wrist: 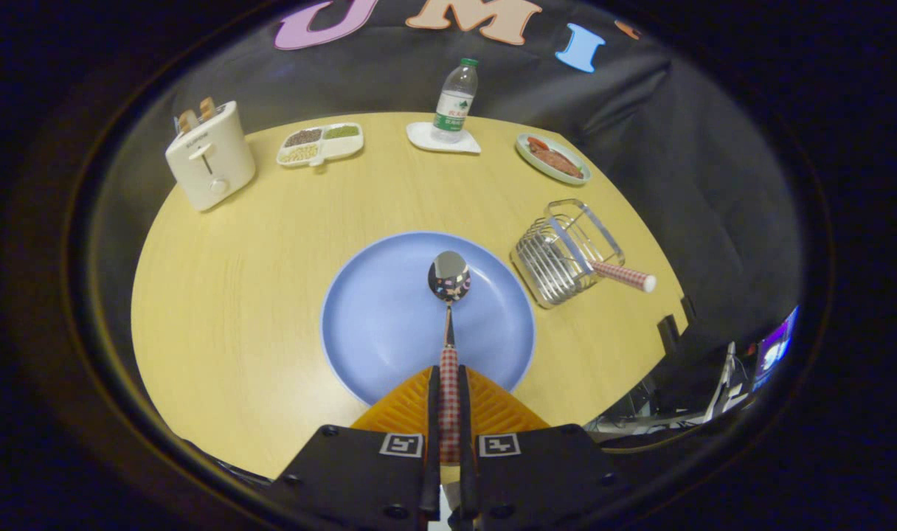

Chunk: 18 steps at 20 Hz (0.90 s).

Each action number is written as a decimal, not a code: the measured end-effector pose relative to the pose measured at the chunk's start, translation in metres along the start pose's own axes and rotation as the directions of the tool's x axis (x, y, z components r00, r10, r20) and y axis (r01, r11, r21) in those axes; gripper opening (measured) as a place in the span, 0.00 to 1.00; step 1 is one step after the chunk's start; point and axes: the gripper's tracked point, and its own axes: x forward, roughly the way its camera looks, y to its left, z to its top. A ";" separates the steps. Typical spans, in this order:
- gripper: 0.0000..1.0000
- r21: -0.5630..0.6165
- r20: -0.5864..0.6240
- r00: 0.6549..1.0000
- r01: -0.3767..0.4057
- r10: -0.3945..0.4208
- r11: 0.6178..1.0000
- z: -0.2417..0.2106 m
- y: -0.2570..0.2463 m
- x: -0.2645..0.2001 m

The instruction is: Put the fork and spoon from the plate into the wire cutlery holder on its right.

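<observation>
My gripper (448,372) is shut on the red-checked handle of the spoon (449,277). The spoon sticks straight out ahead of my fingers, its shiny bowl hanging over the middle of the round blue plate (375,317). The plate has nothing lying on it. To the right of the plate stands the wire cutlery holder (559,254). A red-checked handle with a white tip (624,276), the fork's, pokes out of the holder toward the right.
The round wooden table (257,243) carries a white toaster (209,156) at the far left, a divided dish of grains (320,143), a water bottle (456,102) on a white coaster, and a small plate of food (553,158) behind the holder.
</observation>
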 end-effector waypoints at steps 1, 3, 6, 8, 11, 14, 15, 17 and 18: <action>0.13 0.034 -0.016 1.000 0.007 -0.006 0.999 0.005 -0.004 -0.009; 0.14 0.113 -0.046 0.999 -0.001 0.006 0.994 0.018 -0.008 -0.027; 0.14 0.185 -0.111 0.994 0.006 0.015 0.983 0.033 -0.017 -0.046; 0.13 0.187 -0.174 0.985 0.018 0.015 0.982 0.040 -0.022 -0.052; 0.13 0.154 -0.273 0.962 0.045 -0.001 0.987 0.049 -0.031 -0.055; 0.13 0.195 -0.351 0.936 0.060 0.013 0.979 0.065 -0.041 -0.053; 0.13 0.225 -0.376 0.927 0.069 0.022 0.972 0.069 -0.045 -0.051; 0.14 0.292 -0.414 0.909 0.079 0.052 0.953 0.081 -0.052 -0.046; 0.14 0.318 -0.434 0.899 0.088 0.062 0.944 0.088 -0.058 -0.044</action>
